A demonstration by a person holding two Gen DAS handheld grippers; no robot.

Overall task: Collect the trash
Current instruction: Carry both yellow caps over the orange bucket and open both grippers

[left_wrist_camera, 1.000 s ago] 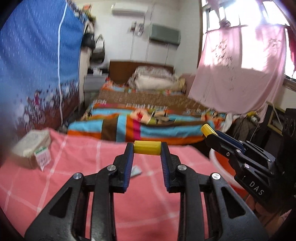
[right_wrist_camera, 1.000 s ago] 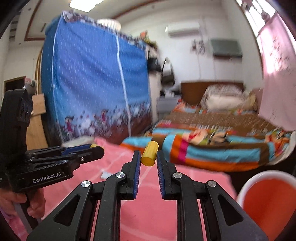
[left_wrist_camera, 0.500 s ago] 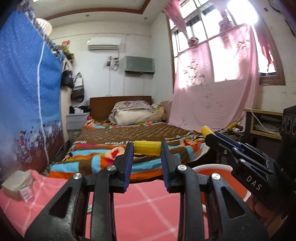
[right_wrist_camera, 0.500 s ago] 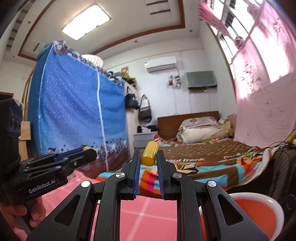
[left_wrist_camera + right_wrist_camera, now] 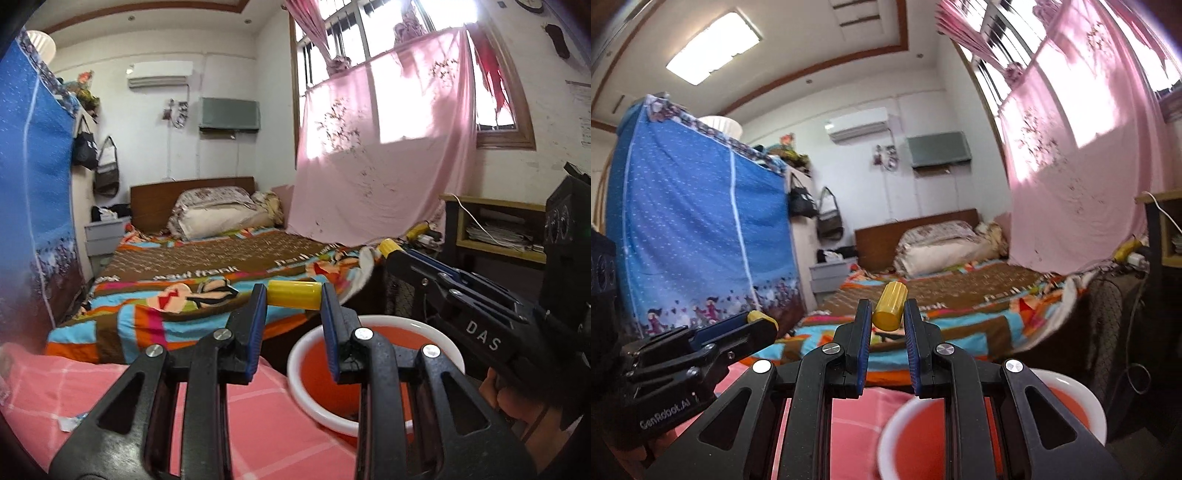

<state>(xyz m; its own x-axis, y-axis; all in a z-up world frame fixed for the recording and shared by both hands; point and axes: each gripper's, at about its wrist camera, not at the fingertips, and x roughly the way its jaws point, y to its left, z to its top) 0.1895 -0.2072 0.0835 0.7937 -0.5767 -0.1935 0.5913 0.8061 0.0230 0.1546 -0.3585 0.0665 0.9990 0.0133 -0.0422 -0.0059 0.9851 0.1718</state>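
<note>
Trash, two yellow cylinders: I'm gripping one crosswise in left gripper (image 5: pixel 293 301), one endwise in right gripper (image 5: pixel 886 314), carrying both twd orange bin (image 5: pixel 373 369) at 5 o'clock, prob for dropping.

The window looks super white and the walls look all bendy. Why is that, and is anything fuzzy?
Left wrist view: sun blows out the window behind the pink curtain, and the fisheye lens curves the walls. Right wrist view: the same glare on the curtain; the orange bin below the tongs and the frame's edges are blurred.
</note>
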